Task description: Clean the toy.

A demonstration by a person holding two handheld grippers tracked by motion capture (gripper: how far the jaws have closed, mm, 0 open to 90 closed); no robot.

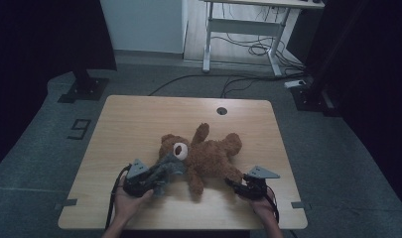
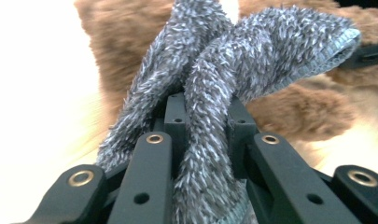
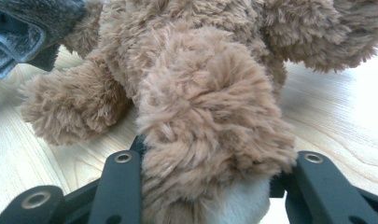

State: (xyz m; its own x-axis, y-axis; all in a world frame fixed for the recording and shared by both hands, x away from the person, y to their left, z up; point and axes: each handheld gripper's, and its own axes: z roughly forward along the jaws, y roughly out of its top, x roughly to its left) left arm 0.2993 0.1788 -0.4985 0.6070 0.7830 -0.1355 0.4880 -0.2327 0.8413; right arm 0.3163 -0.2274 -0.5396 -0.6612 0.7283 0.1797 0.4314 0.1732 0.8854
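Your left tongs (image 1: pixel 156 182) are pinching a fuzzy grey garment (image 2: pixel 210 93), and your right tongs (image 1: pixel 236 184) are clamped on one leg (image 3: pixel 210 135) of the brown teddy bear (image 1: pixel 203 156), which lies on its back mid-desk (image 1: pixel 134 119), head toward your left side. Looks to me like you're about to dress the bear.

My advice: keep the right hand planted so the bear can't slide, and bring the garment's open hem over a limb or the head rather than dragging it across the fur. It's bunched up in the grip, so the opening may need spreading first.

The left gripper view gives you the stitched hem edge at upper right, with bear fur right behind it. The right gripper view shows how deep the leg sits between the jaws, plus a pale sole at the bottom. The high view gives the bear's overall sprawl.
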